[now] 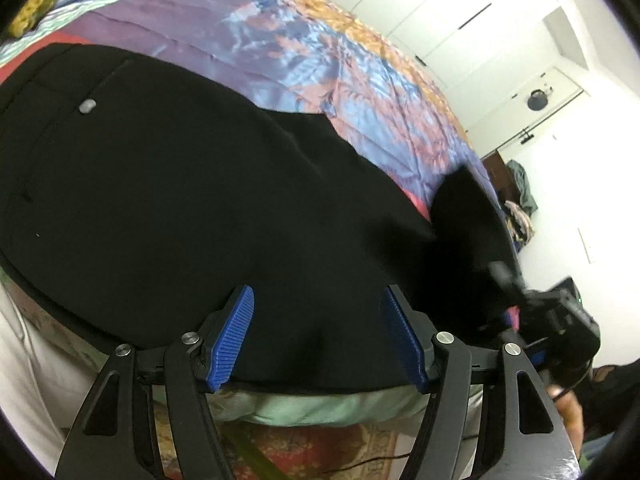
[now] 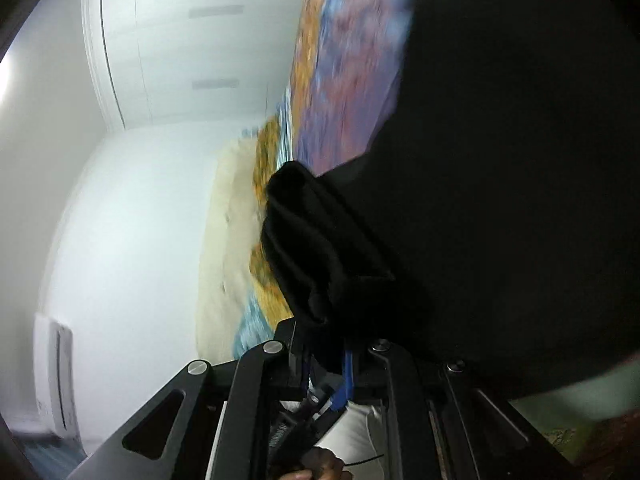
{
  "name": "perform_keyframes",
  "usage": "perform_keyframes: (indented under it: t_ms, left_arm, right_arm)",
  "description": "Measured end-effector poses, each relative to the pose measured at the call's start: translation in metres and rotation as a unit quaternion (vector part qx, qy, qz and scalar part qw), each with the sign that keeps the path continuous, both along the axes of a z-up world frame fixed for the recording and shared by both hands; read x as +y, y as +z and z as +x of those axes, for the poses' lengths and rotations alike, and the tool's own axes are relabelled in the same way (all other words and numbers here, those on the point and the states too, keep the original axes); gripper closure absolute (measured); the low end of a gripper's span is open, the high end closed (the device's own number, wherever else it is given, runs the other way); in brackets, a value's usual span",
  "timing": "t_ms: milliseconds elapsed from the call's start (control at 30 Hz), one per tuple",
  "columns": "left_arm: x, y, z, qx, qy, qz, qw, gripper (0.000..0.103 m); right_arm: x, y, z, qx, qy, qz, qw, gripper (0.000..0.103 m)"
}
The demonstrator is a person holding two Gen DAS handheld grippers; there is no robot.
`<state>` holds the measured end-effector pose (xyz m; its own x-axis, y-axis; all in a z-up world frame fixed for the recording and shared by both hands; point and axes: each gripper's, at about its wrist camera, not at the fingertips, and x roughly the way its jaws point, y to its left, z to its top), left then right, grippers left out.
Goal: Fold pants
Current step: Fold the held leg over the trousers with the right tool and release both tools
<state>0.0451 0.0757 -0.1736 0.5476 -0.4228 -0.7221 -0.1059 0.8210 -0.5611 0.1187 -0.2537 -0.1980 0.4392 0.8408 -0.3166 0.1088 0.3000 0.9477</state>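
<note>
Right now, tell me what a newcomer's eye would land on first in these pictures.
The black pants dominate, spread across a bright purple, blue and orange bedspread. In the left wrist view, the left gripper stands open over the near edge of the pants, blue pads apart. In the right wrist view, the right gripper is clamped on a bunched fold of the pants, lifted against the white wall.
</note>
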Motion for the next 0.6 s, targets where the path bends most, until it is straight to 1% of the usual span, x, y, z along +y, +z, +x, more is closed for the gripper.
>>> perform_keyframes:
  t_ms: [33, 67, 100, 133, 167, 200, 233, 267, 300, 333, 367, 400, 433, 467, 533, 600]
  left_arm:
    - [0.001, 0.000, -0.001, 0.000, 0.001, -0.002, 1.0000, 0.035]
    - [0.001, -0.001, -0.001, 0.001, 0.002, -0.006, 1.0000, 0.035]
    - [0.002, -0.002, -0.001, 0.002, 0.003, -0.010, 0.9999, 0.035]
    - [0.003, -0.003, -0.001, 0.002, 0.003, -0.014, 0.9999, 0.035]
    - [0.004, -0.003, -0.001, 0.002, 0.003, -0.020, 0.9998, 0.034]
    - [0.005, -0.002, -0.002, 0.002, 0.004, -0.028, 0.9996, 0.034]
    - [0.006, -0.003, -0.002, 0.003, 0.006, -0.036, 0.9993, 0.033]
    - [0.007, -0.003, -0.002, 0.005, 0.007, -0.048, 0.9988, 0.033]
    - [0.007, -0.002, -0.002, 0.008, 0.004, -0.066, 0.9978, 0.032]
    - [0.004, -0.001, -0.001, 0.008, -0.004, -0.081, 0.9966, 0.032]
    - [0.000, 0.002, 0.000, 0.007, -0.013, -0.090, 0.9958, 0.032]
    - [-0.007, 0.005, 0.003, 0.003, -0.030, -0.093, 0.9952, 0.032]
    - [-0.016, 0.008, 0.004, -0.001, -0.046, -0.089, 0.9949, 0.031]
    - [-0.024, 0.011, 0.008, -0.001, -0.062, -0.081, 0.9948, 0.028]
    - [-0.043, 0.009, 0.016, 0.013, -0.092, -0.059, 0.9939, 0.027]
    - [-0.059, 0.001, 0.029, 0.035, -0.113, -0.038, 0.9922, 0.027]
  right_arm:
    - [0.015, 0.000, 0.002, -0.006, 0.019, -0.021, 1.000, 0.090]
    - [0.031, 0.000, 0.006, -0.016, 0.039, -0.055, 0.998, 0.088]
    - [0.047, 0.002, 0.006, -0.030, 0.063, -0.117, 0.991, 0.080]
    - [0.063, 0.006, 0.008, -0.048, 0.095, -0.199, 0.974, 0.069]
    - [0.077, 0.012, 0.007, -0.077, 0.127, -0.264, 0.953, 0.064]
    - [0.084, 0.016, 0.002, -0.096, 0.141, -0.292, 0.941, 0.055]
    - [0.092, 0.028, -0.005, -0.132, 0.160, -0.335, 0.919, 0.039]
    - [0.094, 0.038, -0.013, -0.157, 0.164, -0.360, 0.905, 0.028]
    - [0.093, 0.045, -0.018, -0.175, 0.162, -0.372, 0.897, 0.007]
    - [0.089, 0.056, -0.026, -0.204, 0.157, -0.389, 0.885, 0.002]
    - [0.083, 0.065, -0.035, -0.229, 0.156, -0.399, 0.874, 0.002]
    - [0.078, 0.069, -0.046, -0.241, 0.157, -0.405, 0.868, 0.002]
    - [0.072, 0.075, -0.054, -0.255, 0.152, -0.415, 0.860, 0.002]
    - [0.063, 0.079, -0.061, -0.265, 0.141, -0.423, 0.855, 0.002]
    - [0.051, 0.083, -0.067, -0.269, 0.122, -0.428, 0.854, 0.002]
    - [0.032, 0.083, -0.066, -0.264, 0.104, -0.425, 0.860, 0.002]
